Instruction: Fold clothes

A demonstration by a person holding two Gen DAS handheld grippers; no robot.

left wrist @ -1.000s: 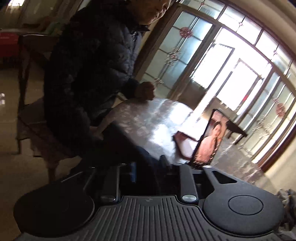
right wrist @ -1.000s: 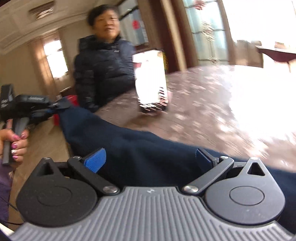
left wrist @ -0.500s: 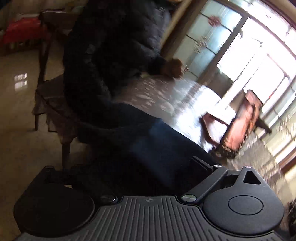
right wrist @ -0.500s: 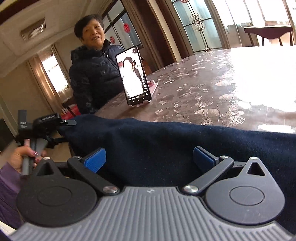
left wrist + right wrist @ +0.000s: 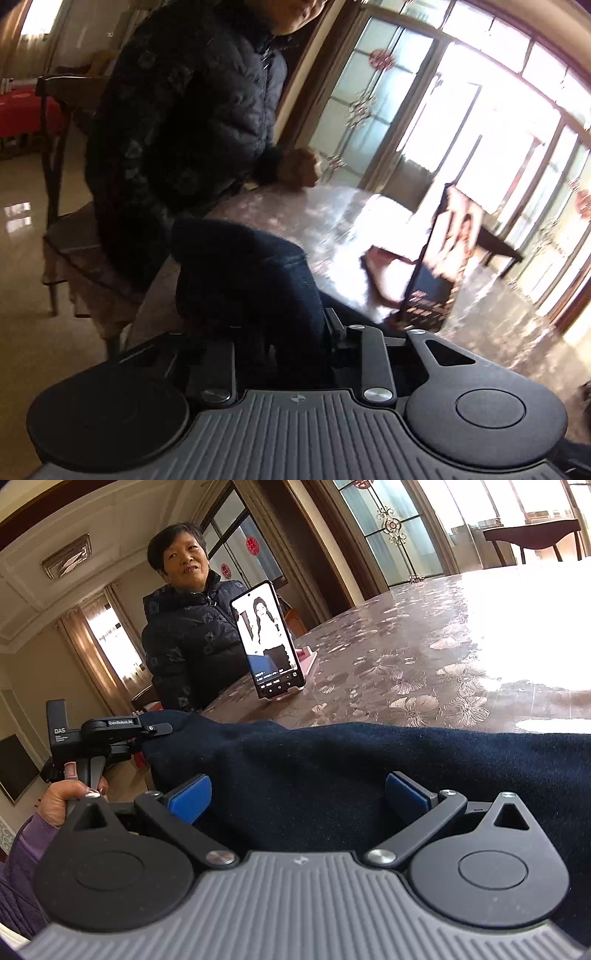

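Observation:
A dark navy garment (image 5: 369, 760) lies across the near edge of the floral table (image 5: 424, 657). In the right wrist view my right gripper (image 5: 297, 795) stands wide open, its blue pads (image 5: 188, 799) on either side of a stretch of the cloth without pinching it. At the far left of that view my left gripper (image 5: 162, 728) meets the garment's end. The left wrist view shows the left gripper (image 5: 280, 328) with its jaws closing, and a bunched fold of the navy garment (image 5: 251, 266) fills the gap between them.
A phone (image 5: 269, 642) on a pink stand is propped on the table just behind the cloth. A person in a dark quilted jacket (image 5: 188, 642) sits at the table's far left on a wooden chair (image 5: 55, 147). A hand (image 5: 62, 797) holds the left gripper's handle.
The left jaws spread wide half a second ago and have now narrowed onto the cloth. Both grippers sank a little toward the table. The right jaws stay equally wide.

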